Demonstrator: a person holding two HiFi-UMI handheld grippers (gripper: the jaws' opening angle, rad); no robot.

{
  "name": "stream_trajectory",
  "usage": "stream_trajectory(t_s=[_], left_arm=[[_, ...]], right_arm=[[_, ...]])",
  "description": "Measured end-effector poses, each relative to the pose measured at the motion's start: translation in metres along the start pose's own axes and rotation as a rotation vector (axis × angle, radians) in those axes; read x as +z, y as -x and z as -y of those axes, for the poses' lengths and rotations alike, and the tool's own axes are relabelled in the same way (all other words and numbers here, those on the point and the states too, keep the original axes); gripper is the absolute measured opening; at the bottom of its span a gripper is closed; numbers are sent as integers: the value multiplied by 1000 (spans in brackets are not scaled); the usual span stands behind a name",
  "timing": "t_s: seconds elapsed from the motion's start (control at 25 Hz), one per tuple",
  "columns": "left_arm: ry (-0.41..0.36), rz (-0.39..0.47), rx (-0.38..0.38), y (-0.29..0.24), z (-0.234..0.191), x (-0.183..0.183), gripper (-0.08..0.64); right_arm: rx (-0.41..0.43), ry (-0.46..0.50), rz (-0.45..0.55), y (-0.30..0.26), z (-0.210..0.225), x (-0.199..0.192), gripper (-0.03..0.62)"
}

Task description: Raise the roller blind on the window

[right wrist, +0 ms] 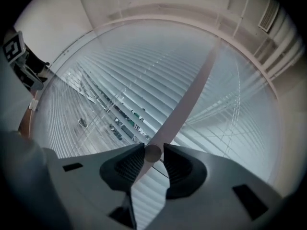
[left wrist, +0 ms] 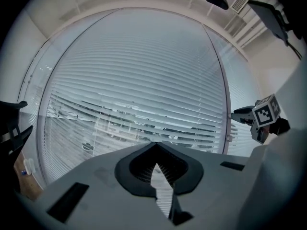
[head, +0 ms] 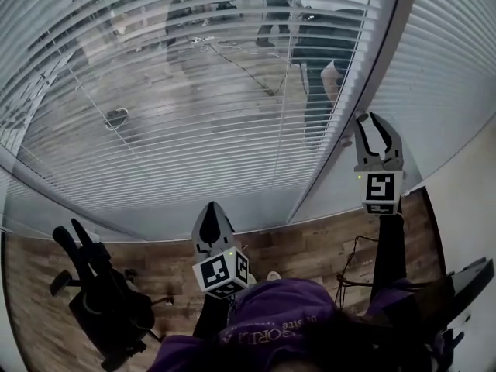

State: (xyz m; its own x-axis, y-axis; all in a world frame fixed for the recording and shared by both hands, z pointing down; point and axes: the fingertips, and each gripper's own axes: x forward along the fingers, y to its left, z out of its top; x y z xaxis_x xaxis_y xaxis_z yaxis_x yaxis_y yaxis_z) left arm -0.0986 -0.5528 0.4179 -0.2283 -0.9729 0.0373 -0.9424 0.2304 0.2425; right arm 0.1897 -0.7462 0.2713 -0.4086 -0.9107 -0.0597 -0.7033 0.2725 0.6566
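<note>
Pale grey slats right across the window: blind (head: 194, 91) fully down, reaching close to the wooden floor (head: 155, 258). Same blind filling the left gripper view (left wrist: 144, 80) and the right gripper view (right wrist: 120, 71), with dim shapes showing through between the slats. To the right, past a slim window post (head: 349, 107), more slats.

Left gripper (head: 211, 208) low at centre, pointing up at the blind but apart from it. Fingers closed tip to tip (left wrist: 154, 145), nothing between them.

Right gripper (head: 369, 118) higher and further right, just beside the post. Fingers apart (right wrist: 153, 150), with the round end of a pale rod (right wrist: 187, 104) sitting in the gap, close against one pad and a thin slit at the other. No clear squeeze on it.

Black office chair (head: 101, 301) on the floor at lower left. Purple sleeve (head: 279, 308) at the bottom edge.
</note>
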Motion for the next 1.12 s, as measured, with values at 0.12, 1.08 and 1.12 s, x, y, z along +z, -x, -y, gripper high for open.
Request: stream_trajectory(t_s=[0.12, 1.08, 1.12], left_arm=[[7, 15, 1, -7, -8, 0, 0], [27, 0, -1, -7, -27, -5, 0], [25, 2, -4, -6, -26, -5, 0]], right_arm=[[3, 67, -14, -1, -2, -2, 103], [-18, -50, -115, -14, -4, -9, 124], [-19, -93, -117, -14, -3, -10, 124]])
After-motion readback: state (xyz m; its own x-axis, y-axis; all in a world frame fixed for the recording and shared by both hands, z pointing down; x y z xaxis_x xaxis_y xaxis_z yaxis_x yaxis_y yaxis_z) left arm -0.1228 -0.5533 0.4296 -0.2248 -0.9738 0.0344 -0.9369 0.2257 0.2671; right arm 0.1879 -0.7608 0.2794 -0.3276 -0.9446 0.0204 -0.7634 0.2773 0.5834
